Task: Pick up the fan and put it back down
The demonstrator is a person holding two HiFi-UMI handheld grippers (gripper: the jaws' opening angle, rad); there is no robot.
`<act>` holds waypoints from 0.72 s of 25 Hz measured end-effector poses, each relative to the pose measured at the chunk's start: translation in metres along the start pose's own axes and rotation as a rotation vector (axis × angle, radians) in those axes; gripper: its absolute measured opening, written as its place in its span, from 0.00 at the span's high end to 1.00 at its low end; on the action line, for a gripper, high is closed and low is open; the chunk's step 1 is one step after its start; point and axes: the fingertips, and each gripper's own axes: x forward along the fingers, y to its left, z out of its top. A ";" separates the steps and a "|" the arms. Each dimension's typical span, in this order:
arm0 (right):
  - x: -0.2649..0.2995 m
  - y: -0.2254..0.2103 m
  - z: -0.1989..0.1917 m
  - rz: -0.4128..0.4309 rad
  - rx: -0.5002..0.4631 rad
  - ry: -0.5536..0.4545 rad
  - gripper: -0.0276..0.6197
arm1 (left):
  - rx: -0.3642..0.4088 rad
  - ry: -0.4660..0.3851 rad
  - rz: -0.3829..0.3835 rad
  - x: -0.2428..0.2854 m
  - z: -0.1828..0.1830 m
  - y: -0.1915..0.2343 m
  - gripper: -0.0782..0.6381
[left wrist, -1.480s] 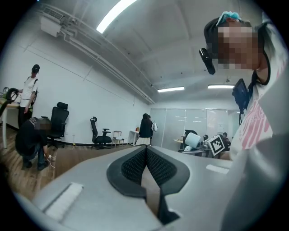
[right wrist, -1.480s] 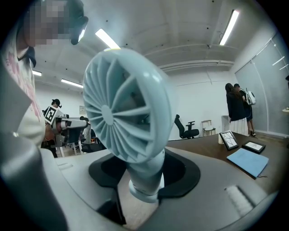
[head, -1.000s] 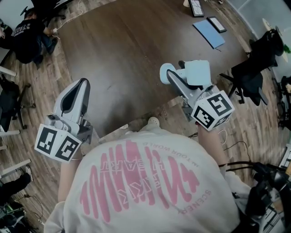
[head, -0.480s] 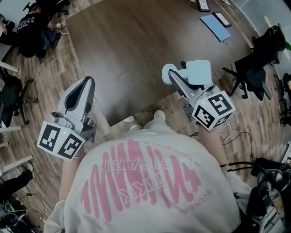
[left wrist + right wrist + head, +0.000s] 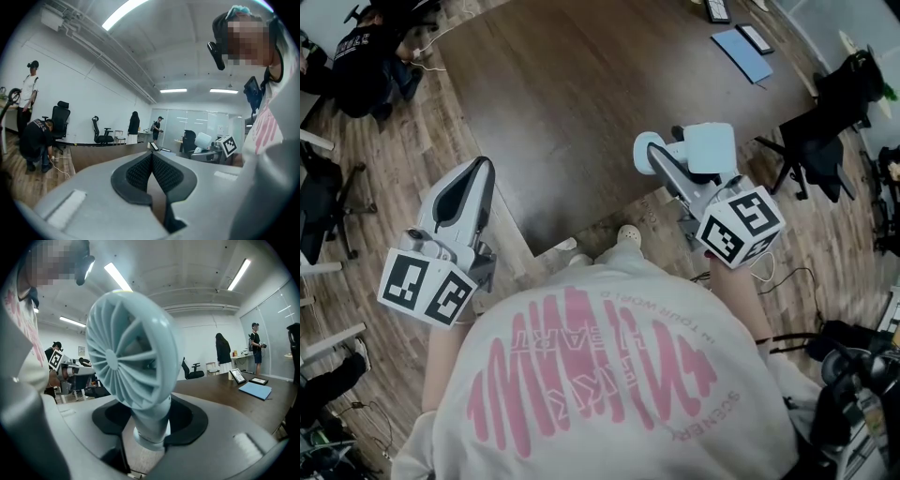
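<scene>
The pale blue fan (image 5: 126, 352) fills the right gripper view, its ribbed round head up and left, and its stem runs down between the black pads. My right gripper (image 5: 151, 427) is shut on that stem. From the head view the fan (image 5: 709, 147) hangs over the near edge of the dark wooden table (image 5: 562, 103), at the front of the right gripper (image 5: 680, 164). My left gripper (image 5: 478, 173) is off the table's left corner, over the floor. Its pads (image 5: 140, 171) meet, and the left gripper (image 5: 152, 164) holds nothing.
A blue folder (image 5: 742, 56) and a tablet (image 5: 719, 9) lie at the table's far right. A black office chair (image 5: 820, 141) stands to the right. A person in black (image 5: 361, 61) crouches on the floor at the far left. Cables lie on the floor by my right side.
Both grippers have drawn back a little from the table together, the fan still in the right one. Over the last half second neither has moved.
</scene>
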 end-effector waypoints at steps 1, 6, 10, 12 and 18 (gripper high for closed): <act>0.000 0.000 0.000 0.000 -0.002 0.002 0.63 | 0.003 0.007 0.002 0.000 -0.001 0.001 0.87; 0.002 0.000 0.003 0.004 -0.009 -0.004 0.63 | -0.068 -0.069 -0.032 -0.004 0.005 -0.001 0.87; 0.004 0.001 0.005 0.020 -0.018 -0.002 0.63 | -0.073 -0.089 -0.011 -0.009 0.008 0.002 0.87; 0.005 0.003 0.005 0.031 -0.016 0.000 0.63 | -0.071 -0.075 0.009 -0.011 0.006 0.004 0.87; 0.015 0.010 0.007 0.092 -0.010 0.017 0.63 | -0.079 -0.074 0.063 -0.019 0.003 0.007 0.87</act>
